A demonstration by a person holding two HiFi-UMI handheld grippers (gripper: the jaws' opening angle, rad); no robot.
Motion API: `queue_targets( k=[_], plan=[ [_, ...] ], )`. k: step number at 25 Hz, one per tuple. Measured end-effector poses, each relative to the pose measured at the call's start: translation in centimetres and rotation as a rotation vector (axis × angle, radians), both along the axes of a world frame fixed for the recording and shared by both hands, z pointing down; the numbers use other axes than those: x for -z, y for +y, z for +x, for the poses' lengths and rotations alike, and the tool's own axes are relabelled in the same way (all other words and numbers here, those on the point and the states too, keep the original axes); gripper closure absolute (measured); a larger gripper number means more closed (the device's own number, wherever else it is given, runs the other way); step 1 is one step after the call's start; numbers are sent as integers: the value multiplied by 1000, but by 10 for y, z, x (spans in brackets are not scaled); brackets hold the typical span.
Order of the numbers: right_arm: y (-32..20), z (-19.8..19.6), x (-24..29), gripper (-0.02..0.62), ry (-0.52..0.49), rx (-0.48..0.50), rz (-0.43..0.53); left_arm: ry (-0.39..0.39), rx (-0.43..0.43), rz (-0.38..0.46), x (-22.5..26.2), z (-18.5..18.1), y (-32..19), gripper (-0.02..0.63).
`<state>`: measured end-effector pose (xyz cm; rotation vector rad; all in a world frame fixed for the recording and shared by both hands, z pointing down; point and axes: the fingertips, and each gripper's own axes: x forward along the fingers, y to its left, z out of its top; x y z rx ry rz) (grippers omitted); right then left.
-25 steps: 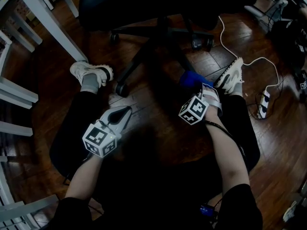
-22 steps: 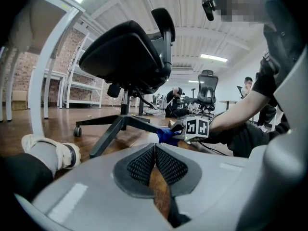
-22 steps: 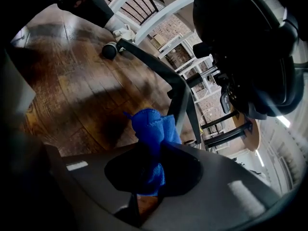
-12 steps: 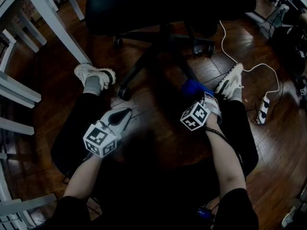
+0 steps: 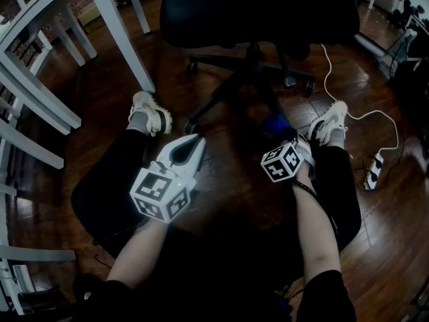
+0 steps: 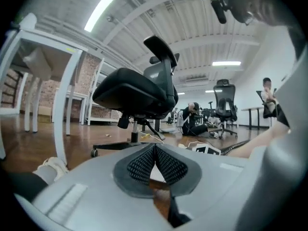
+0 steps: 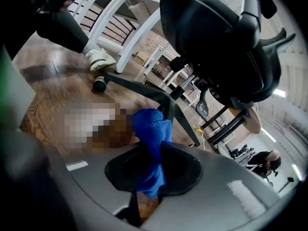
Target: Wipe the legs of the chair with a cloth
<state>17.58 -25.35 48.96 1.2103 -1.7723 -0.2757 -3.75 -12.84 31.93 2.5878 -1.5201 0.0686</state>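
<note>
A black office chair [image 5: 258, 9] stands ahead on a star base with dark legs [image 5: 221, 96] and castors [image 5: 190, 125]; the same chair [image 6: 139, 95] fills the left gripper view and the chair [image 7: 216, 37] looms over the right gripper view. My right gripper [image 7: 156, 148] is shut on a blue cloth [image 7: 151, 129], held just short of a chair leg [image 7: 139, 88]. The cloth [image 5: 275, 124] shows as a blue patch past the right gripper [image 5: 289, 143] in the head view. My left gripper [image 5: 194, 143] is shut and empty, its pads [image 6: 168, 165] pressed together, raised above the floor.
White table legs [image 5: 124, 35] and rails [image 5: 27, 96] stand at the left. A white cable [image 5: 348, 92] and power strip [image 5: 373, 170] lie on the wooden floor at the right. The person's shoes [image 5: 151, 113] rest either side of the chair base. Other chairs [image 6: 224, 105] stand far off.
The left gripper has risen clearly and looms larger in the head view. The right gripper has lifted a little with the cloth. The head view has shifted, showing more of the table.
</note>
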Motion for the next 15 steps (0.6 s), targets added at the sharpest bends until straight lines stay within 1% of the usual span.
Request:
queue_targets(
  k=[2,5,8,12,15],
  plan=[
    [1,-6,12,514,-39,-5,16,43,13,-22,6,14,13,601],
    [6,-11,25,514,-81,-20,25,61,-41,-27,12,36,33,601],
    [12,-19,38,514,-109,-26,40,67,-96,8,20,49,48,601],
    [31,-54,72,514,-159,2,71,127,-137,38,34,48,52,601],
    [37,-89,88,514,-178,30,81,149,-123,46,37,35,49,601]
  ],
)
